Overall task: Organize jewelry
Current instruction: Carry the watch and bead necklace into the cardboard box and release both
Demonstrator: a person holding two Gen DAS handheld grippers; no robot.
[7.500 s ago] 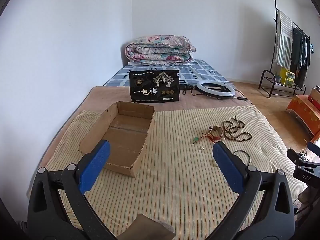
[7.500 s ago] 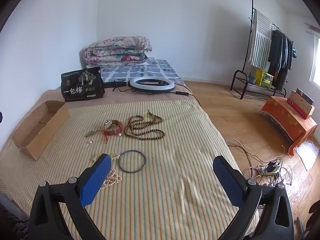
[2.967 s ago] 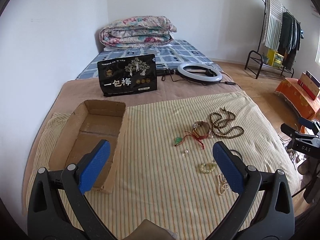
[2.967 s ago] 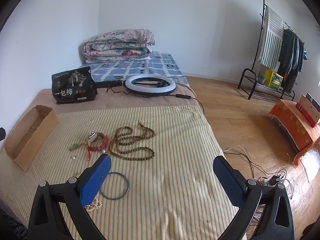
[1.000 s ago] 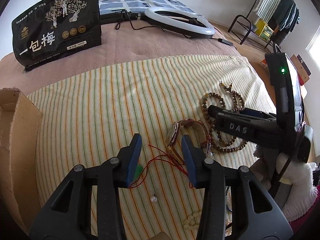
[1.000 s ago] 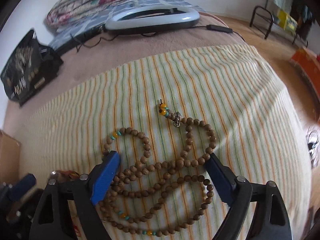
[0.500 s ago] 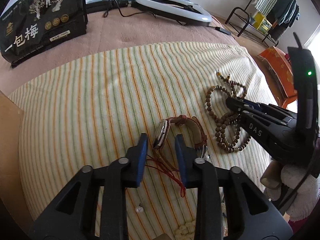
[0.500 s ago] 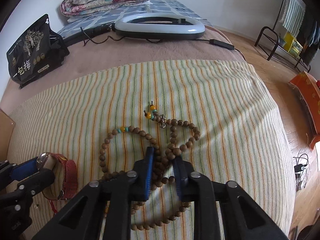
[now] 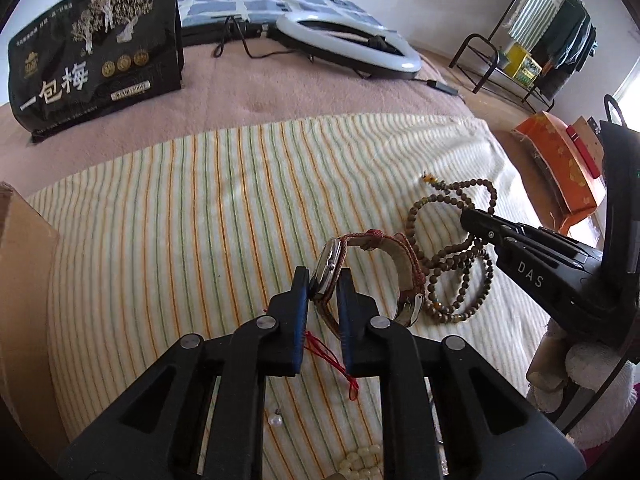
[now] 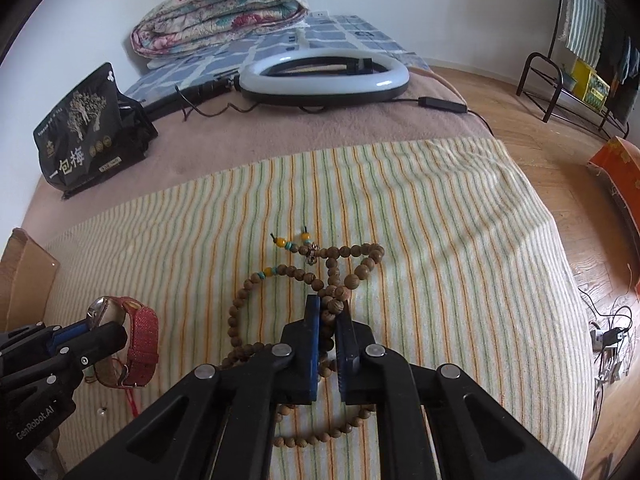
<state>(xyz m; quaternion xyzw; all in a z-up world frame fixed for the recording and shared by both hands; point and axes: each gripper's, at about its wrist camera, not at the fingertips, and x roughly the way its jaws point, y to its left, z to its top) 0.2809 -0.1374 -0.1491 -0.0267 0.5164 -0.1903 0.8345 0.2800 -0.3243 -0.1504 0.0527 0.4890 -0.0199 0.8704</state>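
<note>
My left gripper is shut on a wristwatch with a red woven strap, gripping it at the watch face on the striped cloth. The watch also shows in the right wrist view. My right gripper is shut on a long wooden bead necklace that lies looped on the cloth; it shows in the left wrist view too. A red cord trails from the watch. A loose pearl and a pale bead bracelet lie near the front edge.
A cardboard box stands at the left. A black snack bag and a white ring light with its cable lie on the brown blanket behind. Folded quilt at the back; clothes rack and orange box on the right.
Both grippers have closed further: the left onto the watch, the right onto the bead necklace. Both moved forward and lower toward the cloth.
</note>
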